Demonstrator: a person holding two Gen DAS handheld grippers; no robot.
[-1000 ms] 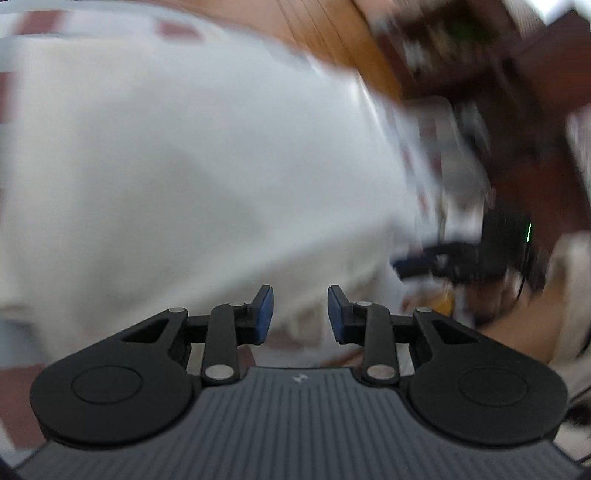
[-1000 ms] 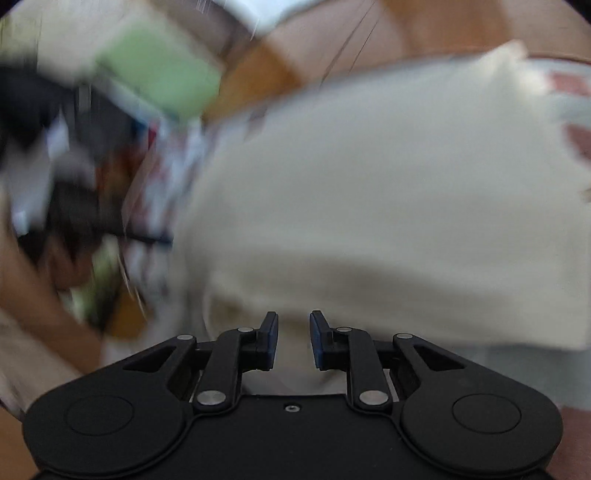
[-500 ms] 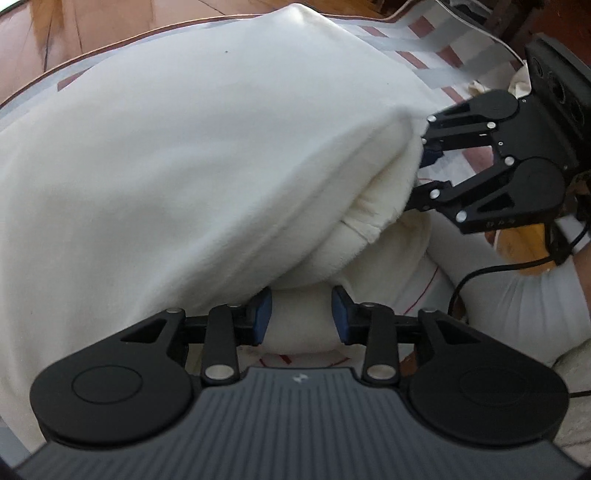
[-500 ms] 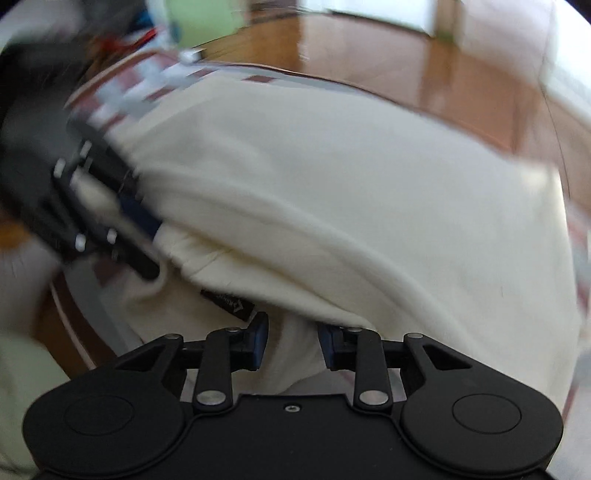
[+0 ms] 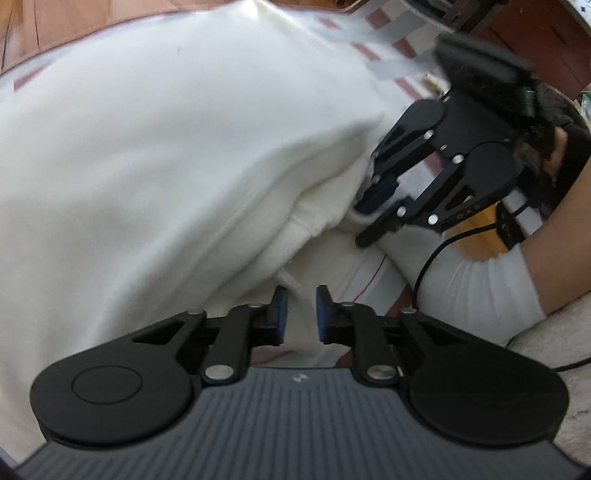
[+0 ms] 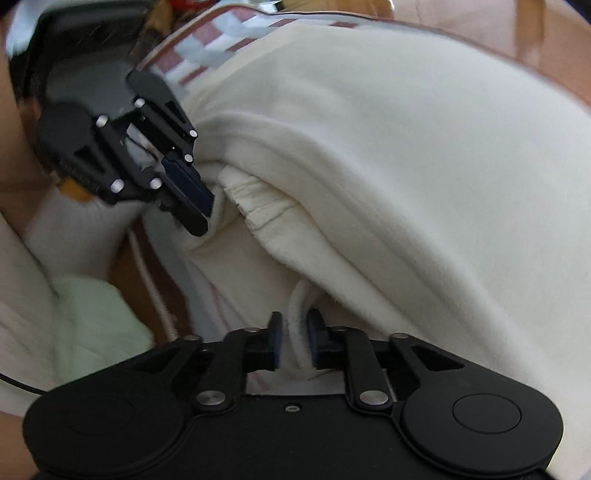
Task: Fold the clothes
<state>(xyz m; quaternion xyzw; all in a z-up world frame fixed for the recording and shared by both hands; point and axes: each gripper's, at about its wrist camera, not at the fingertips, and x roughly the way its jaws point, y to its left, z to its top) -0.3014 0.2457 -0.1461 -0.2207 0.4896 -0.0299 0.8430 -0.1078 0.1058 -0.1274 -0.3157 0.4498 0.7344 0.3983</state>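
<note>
A cream white fleece garment (image 5: 155,155) lies folded over on a checked cloth; it fills the right wrist view too (image 6: 406,166). My left gripper (image 5: 298,314) has its jaws closed to a narrow gap with an edge of the garment between the pads. It also shows in the right wrist view (image 6: 201,206) at the garment's near edge. My right gripper (image 6: 294,341) is closed to a narrow gap on a fold of the garment's edge. It also shows in the left wrist view (image 5: 373,210), touching the garment's edge.
A red, grey and white checked cloth (image 5: 384,48) lies under the garment on a wooden floor (image 5: 33,29). The person's arm in a white sleeve (image 5: 476,284) is at the right. A pale green fabric (image 6: 92,321) lies at the left.
Both grippers have come down to the garment's near edge and narrowed their jaws on it. The right gripper has moved closer to the folded edge.
</note>
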